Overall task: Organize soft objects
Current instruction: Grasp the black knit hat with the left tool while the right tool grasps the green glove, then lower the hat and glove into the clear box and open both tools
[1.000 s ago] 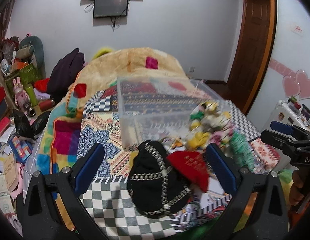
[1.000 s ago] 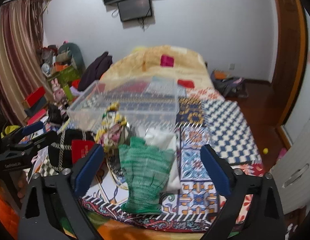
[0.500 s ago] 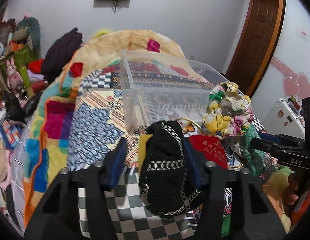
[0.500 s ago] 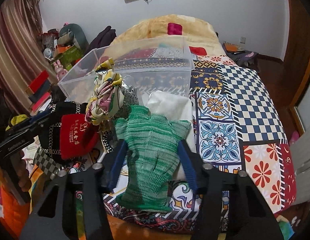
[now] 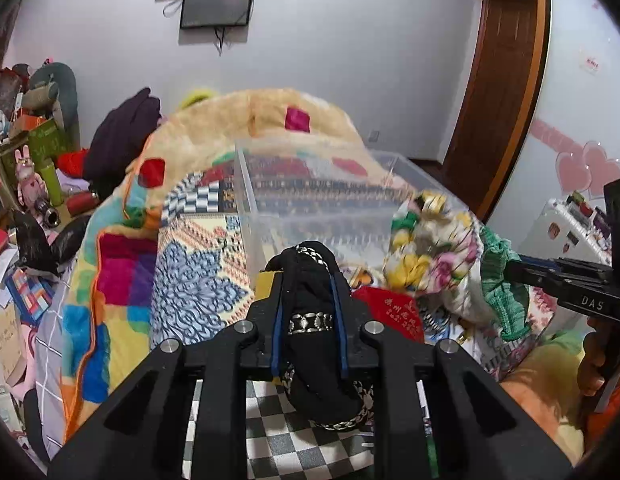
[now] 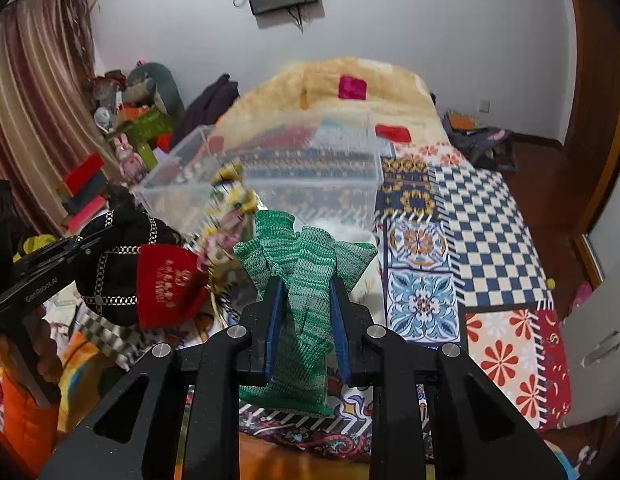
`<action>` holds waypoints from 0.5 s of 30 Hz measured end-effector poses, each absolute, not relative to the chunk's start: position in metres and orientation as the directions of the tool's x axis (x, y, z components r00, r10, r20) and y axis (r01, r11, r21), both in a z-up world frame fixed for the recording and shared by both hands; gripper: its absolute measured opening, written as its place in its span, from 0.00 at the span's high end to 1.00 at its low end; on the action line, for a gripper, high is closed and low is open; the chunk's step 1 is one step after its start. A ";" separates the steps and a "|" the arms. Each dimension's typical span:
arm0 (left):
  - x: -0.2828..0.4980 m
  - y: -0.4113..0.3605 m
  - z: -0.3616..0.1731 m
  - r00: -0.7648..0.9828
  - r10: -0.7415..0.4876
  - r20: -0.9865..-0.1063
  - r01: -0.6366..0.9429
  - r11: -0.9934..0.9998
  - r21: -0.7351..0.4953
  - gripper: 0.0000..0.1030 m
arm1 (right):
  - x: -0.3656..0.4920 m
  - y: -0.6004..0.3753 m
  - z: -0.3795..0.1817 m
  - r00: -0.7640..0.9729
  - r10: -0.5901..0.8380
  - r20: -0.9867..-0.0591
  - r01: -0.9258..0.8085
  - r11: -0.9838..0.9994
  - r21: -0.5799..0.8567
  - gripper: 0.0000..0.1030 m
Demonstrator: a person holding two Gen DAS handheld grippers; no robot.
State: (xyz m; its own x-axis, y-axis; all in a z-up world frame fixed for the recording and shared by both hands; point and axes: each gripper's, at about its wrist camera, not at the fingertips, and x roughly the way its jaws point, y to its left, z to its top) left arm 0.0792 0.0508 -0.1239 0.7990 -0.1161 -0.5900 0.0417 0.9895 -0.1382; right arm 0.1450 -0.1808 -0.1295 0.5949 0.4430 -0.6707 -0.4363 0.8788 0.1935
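I judge this the pick-up step: both items gripped, each to be carried ahead into the clear bin (image 5: 330, 208) beyond my fingertips. My left gripper (image 5: 307, 304) is closed tight around the black studded pouch (image 5: 310, 292), which bulges above and below the fingers. My right gripper (image 6: 303, 312) is pinched on the green knit glove (image 6: 301, 264), its cuff hanging below. Next: lift, reach forward over the rim, release.

My left tool (image 5: 307, 300) pinches a black hat (image 5: 310, 320) trimmed with silver chain; my right tool (image 6: 303, 308) pinches a green striped knit glove (image 6: 305, 280). A red pouch (image 6: 165, 284) and a floral scrunchie (image 5: 430, 252) lie on the patchwork bed (image 6: 482, 216).
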 end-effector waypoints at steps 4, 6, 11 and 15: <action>0.073 0.053 -0.106 0.827 -0.123 -0.549 0.048 0.988 -0.149 0.81 | 0.141 -0.182 -0.117 0.616 0.458 -0.641 -0.446 0.873 0.195 0.80; 0.070 0.053 -0.097 0.843 -0.112 -0.527 0.046 0.990 -0.137 0.81 | 0.139 -0.184 -0.110 0.629 0.466 -0.622 -0.450 0.871 0.197 0.80; 0.067 0.055 -0.081 0.864 -0.118 -0.489 0.058 0.989 -0.137 0.81 | 0.140 -0.183 -0.099 0.645 0.482 -0.594 -0.456 0.865 0.207 0.80; 0.073 0.055 -0.070 0.877 -0.125 -0.464 0.069 0.988 -0.135 0.81 | 0.146 -0.181 -0.094 0.657 0.480 -0.581 -0.455 0.867 0.203 0.80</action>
